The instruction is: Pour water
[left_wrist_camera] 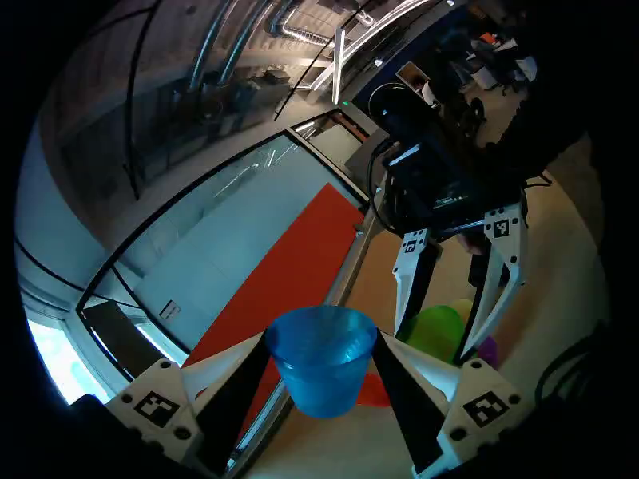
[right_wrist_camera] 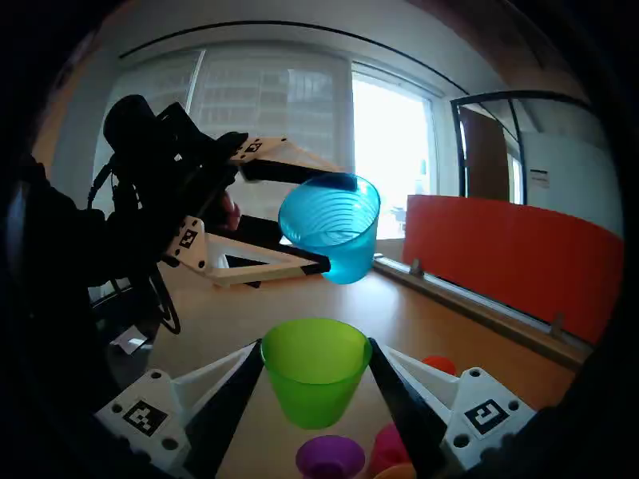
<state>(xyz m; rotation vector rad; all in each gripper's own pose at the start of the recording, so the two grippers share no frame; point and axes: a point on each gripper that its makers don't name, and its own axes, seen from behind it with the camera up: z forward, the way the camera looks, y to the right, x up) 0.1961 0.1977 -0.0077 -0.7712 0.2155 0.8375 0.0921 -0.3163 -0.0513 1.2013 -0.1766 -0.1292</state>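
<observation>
A translucent blue cup [left_wrist_camera: 322, 371] sits between the fingers of my left gripper [left_wrist_camera: 319, 351], which is shut on its sides. In the right gripper view the same blue cup [right_wrist_camera: 331, 219] hangs in the air, tipped so its mouth faces down-left, held by the left gripper [right_wrist_camera: 334, 222]. Below and in front of it my right gripper [right_wrist_camera: 314, 351] is shut on an upright green cup [right_wrist_camera: 315, 371]. From the left gripper view, the green cup [left_wrist_camera: 435, 329] appears in the right gripper [left_wrist_camera: 435, 339] just beyond the blue cup. I cannot make out water in either cup.
A wooden table [right_wrist_camera: 240, 319] lies under both cups. A purple cup [right_wrist_camera: 329, 457], a pink cup [right_wrist_camera: 387, 449] and an orange one [right_wrist_camera: 438, 365] stand near the green cup. A red partition panel [right_wrist_camera: 519, 255] runs along the table's far edge, with bright windows behind.
</observation>
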